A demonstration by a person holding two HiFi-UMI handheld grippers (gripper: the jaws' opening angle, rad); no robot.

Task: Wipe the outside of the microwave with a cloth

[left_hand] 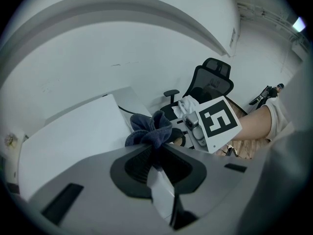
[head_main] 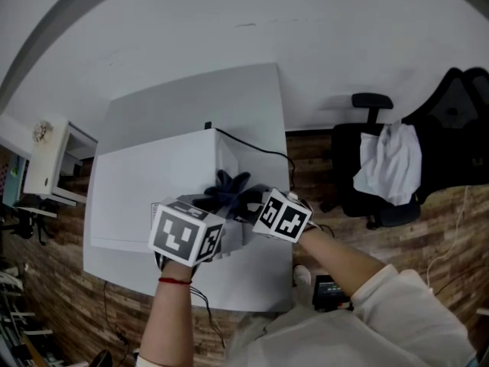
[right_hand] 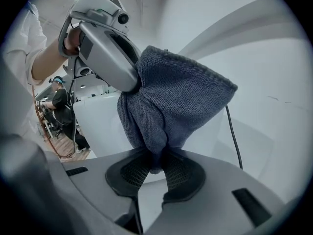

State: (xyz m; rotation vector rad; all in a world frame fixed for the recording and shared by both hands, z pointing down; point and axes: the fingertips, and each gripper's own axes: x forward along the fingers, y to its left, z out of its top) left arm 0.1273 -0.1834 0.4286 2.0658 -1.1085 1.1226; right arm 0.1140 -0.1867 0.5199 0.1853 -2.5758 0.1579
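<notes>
While both grippers clench it, the cloth is held at the right-hand rim of the microwave's top, near its rear corner; whether it touches the surface cannot be told. The left gripper has its jaws pinched on one end. A ruffled, petal-like bunch of dark blue fabric pokes out past the tips, toward the wall. The right gripper bites the other end between its ribbed black pads. In the right gripper view, the cloth's long axis runs from those pads upward and left to the left gripper's grey tips. It forms a folded band with a fine knitted weave, rounded along its outer fold. The microwave is a plain white box, smooth and flat-topped, sitting on a pale grey counter. A thin black cable trails from its back edge. Well to the right stands a black office chair with a crumpled white garment draped on it.
</notes>
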